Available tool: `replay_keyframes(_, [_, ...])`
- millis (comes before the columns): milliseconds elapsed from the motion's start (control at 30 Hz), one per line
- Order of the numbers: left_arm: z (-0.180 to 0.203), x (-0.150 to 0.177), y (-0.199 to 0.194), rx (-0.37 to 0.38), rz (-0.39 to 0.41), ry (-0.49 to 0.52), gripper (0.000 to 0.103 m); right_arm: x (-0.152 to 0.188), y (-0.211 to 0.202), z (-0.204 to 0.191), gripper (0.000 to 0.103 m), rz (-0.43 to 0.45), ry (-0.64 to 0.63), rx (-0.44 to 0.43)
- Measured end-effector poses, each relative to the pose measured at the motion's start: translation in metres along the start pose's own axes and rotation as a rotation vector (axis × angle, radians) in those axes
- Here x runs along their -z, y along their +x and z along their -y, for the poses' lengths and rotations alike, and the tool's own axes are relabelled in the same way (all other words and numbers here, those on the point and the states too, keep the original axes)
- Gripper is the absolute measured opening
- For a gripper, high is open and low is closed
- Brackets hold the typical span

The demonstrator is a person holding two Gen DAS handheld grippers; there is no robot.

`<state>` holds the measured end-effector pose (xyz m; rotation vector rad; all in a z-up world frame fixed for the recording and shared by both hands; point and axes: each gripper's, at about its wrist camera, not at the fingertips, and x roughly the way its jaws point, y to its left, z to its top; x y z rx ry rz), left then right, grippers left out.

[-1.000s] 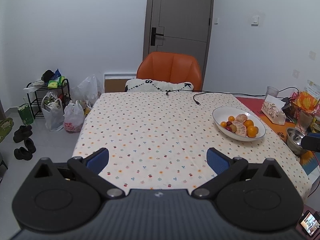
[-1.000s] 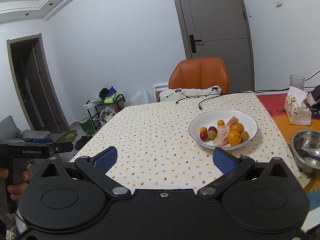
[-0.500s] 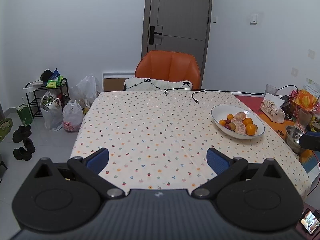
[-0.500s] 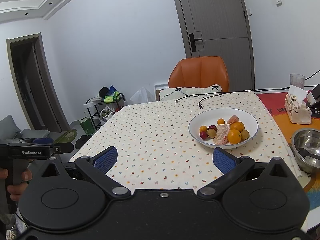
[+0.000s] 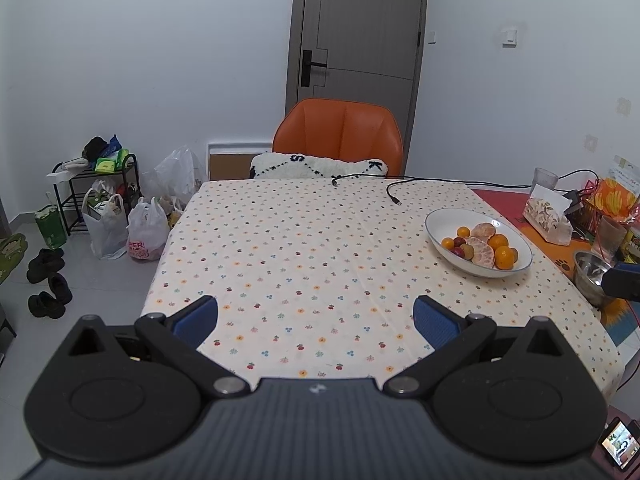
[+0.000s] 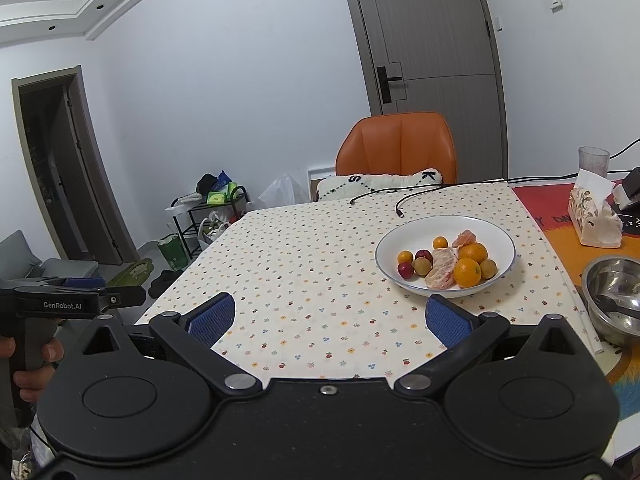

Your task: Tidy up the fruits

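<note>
Two grippers held above the near edge of a table (image 5: pixel 304 256) with a dotted cloth; landmark is the white bowl (image 6: pixel 502 240). Far left of the bowl, off the table on the floor: a black rack (image 5: pixel 76 184) with stuff on top, plastic bags (image 5: pixel 146 232), dark shoes (image 5: pixel 48 280). Left of the bowl on the cloth it's bare pattern, nothing between bowl and grippers. Behind the bowl: loose black cable ends (image 6: pixel 400 210), beyond them an orange chair (image 6: pixel 396 144) with a white cushion (image 6: pixel 380 184) and a grey door (image 6: pixel 428 40). Right of the bowl: tissue pack (image 6: pixel 594 216), clear glass (image 6: pixel 593 160) behind it, steel bowl (image 6: pixel 612 292) with a spoon in it, near the table edge. White bowl holds the fruit: two larger oranges (image 6: pixel 467 273), small orange kumquat-like fruits (image 6: pixel 405 257), red small fruits (image 6: pixel 405 270), tan round ones (image 6: pixel 422 266), peeled citrus pieces (image 6: pixel 440 274). All fruit inside the bowl, none on the cloth. Left gripper (image 5: pixel 316 320) wide apart, blue pads (image 5: pixel 196 320) over bare cloth, nothing between them, bowl off to its right. Right gripper (image 6: pixel 328 318) also spread wide, pads (image 6: pixel 448 326) empty, bowl just ahead and right of centre, not touching. In the right wrist view a hand (image 6: pixel 28 364) grips the left gripper's handle at far left.
</note>
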<state>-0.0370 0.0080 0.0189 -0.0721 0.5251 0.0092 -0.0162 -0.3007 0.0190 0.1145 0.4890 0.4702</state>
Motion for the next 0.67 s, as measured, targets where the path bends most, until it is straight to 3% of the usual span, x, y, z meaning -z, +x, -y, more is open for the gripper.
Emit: replay_keyframes(667, [0.0010, 0.0013, 0.0004, 0.007, 0.001, 0.008, 0.103, 0.0004, -0.0003, 0.0018, 0.103, 0.000, 0.001, 0.007])
